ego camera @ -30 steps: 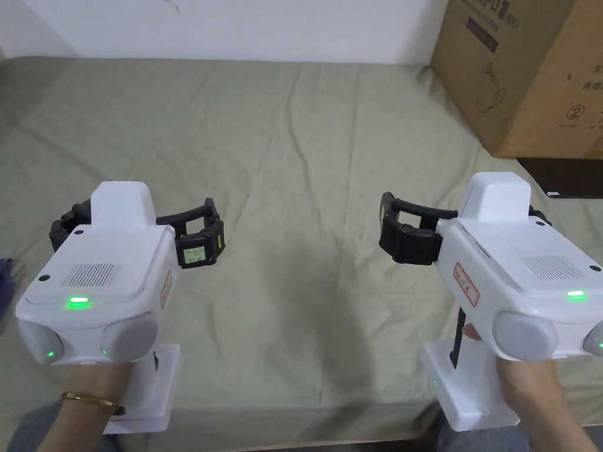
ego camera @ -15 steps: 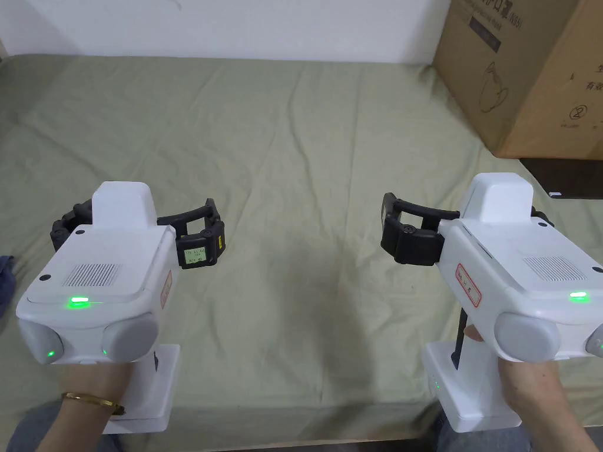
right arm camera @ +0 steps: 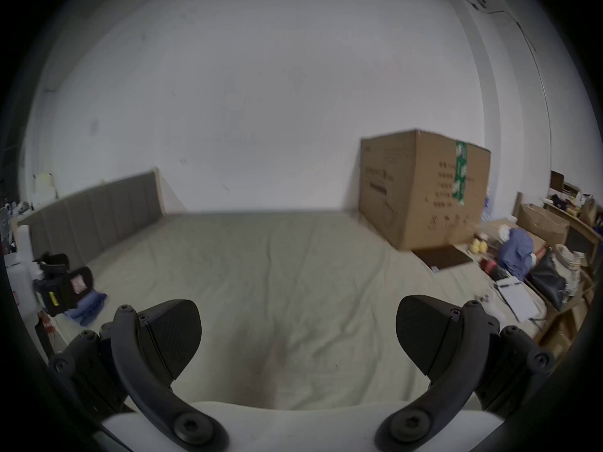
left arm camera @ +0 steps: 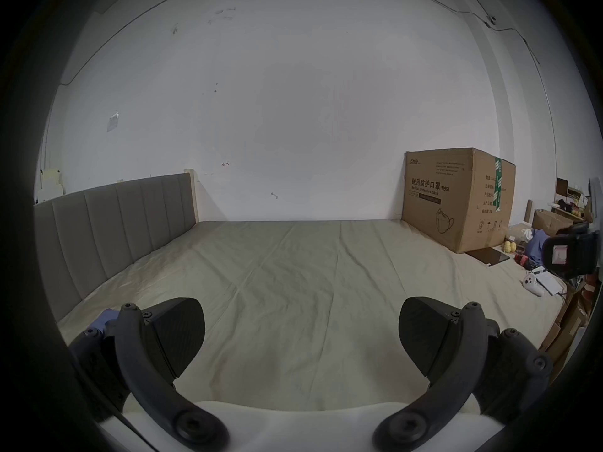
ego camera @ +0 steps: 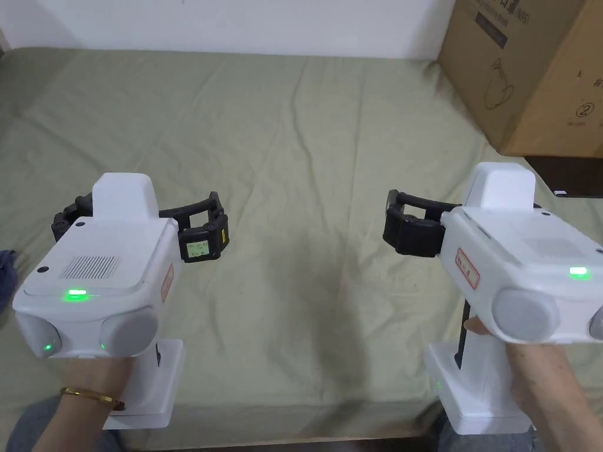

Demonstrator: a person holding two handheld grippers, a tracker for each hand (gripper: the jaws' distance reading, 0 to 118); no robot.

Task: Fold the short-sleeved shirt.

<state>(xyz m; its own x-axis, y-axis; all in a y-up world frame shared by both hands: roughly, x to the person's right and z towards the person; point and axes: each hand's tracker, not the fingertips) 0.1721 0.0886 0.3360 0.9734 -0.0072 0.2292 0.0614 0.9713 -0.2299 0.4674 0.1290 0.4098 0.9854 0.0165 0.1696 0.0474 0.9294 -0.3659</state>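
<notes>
A bit of blue cloth (ego camera: 5, 276) lies at the bed's left edge, mostly cut off; it also peeks out beside my left jaw (left arm camera: 104, 317) and lies under the far gripper in the right gripper view (right arm camera: 86, 307). Whether it is the shirt I cannot tell. My left gripper (ego camera: 138, 220) hovers over the green sheet (ego camera: 306, 176) at the near left, jaws wide apart and empty (left arm camera: 301, 335). My right gripper (ego camera: 471, 218) hovers at the near right, also open and empty (right arm camera: 298, 335).
A large cardboard box (ego camera: 530, 70) stands on the bed's far right corner, with a dark flat item (ego camera: 565, 176) in front of it. A grey headboard (left arm camera: 114, 227) bounds the left side. Clutter and another blue cloth (right arm camera: 518, 253) sit past the right edge.
The head camera has tipped a little, so the picture shifts. Both grippers stay open in about the same places above the sheet.
</notes>
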